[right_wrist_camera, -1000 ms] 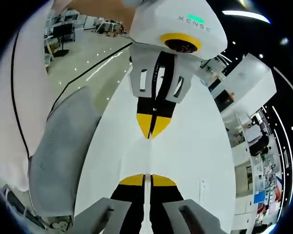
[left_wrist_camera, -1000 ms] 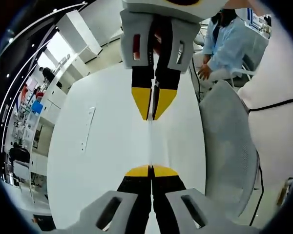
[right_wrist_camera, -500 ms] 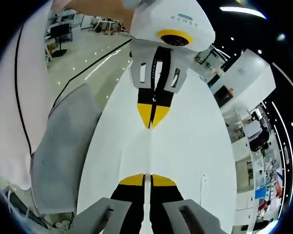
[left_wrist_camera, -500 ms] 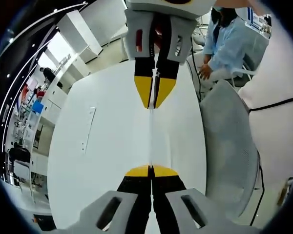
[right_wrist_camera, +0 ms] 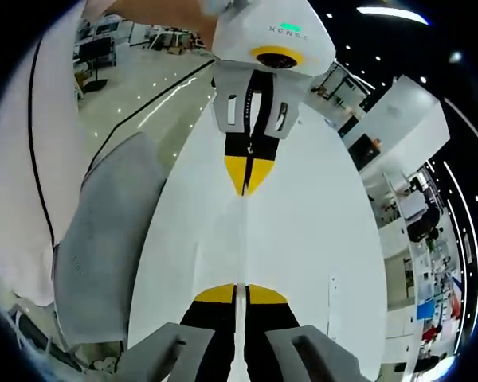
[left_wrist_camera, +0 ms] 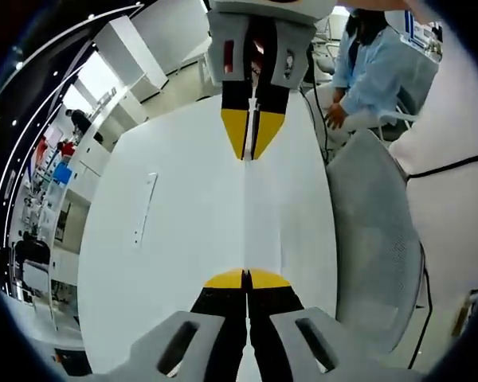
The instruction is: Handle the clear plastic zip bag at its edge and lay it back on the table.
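Bag (left_wrist_camera: 246, 215) — barely visible edge-on — pinched taut between left tool (left_wrist_camera: 246, 278) and right tool (right_wrist_camera: 239, 291).

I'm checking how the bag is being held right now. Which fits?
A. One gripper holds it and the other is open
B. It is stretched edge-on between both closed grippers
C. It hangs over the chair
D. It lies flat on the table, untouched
B: the bag runs as a thin taut line from the left gripper to the right gripper, both shut on it above the table.
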A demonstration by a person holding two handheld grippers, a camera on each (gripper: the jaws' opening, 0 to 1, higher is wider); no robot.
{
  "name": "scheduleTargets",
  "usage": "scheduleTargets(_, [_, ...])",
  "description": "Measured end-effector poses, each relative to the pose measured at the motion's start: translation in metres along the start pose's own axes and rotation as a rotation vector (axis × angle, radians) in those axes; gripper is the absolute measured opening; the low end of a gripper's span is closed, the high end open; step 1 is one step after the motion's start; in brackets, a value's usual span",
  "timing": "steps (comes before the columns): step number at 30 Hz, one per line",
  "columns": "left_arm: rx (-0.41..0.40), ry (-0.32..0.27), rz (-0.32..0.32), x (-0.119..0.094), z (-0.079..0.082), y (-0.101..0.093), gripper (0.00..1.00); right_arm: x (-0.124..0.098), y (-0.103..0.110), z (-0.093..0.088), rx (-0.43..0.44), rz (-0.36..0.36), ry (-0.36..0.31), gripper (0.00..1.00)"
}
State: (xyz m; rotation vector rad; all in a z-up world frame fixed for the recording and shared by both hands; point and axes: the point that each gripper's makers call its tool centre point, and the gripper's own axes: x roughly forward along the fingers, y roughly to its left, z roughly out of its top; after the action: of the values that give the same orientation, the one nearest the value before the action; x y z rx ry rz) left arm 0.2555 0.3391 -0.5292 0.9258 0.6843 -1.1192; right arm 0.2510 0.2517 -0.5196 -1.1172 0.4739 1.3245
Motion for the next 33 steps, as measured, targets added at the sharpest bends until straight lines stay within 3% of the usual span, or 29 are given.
scheduleTargets(33, [-0.008, 0.005, 0.01, -0.001, -0.006, 0.003, 0.0, -0.013, 0.0, -0.027, 0.038, -0.005, 0.037, 0.0])
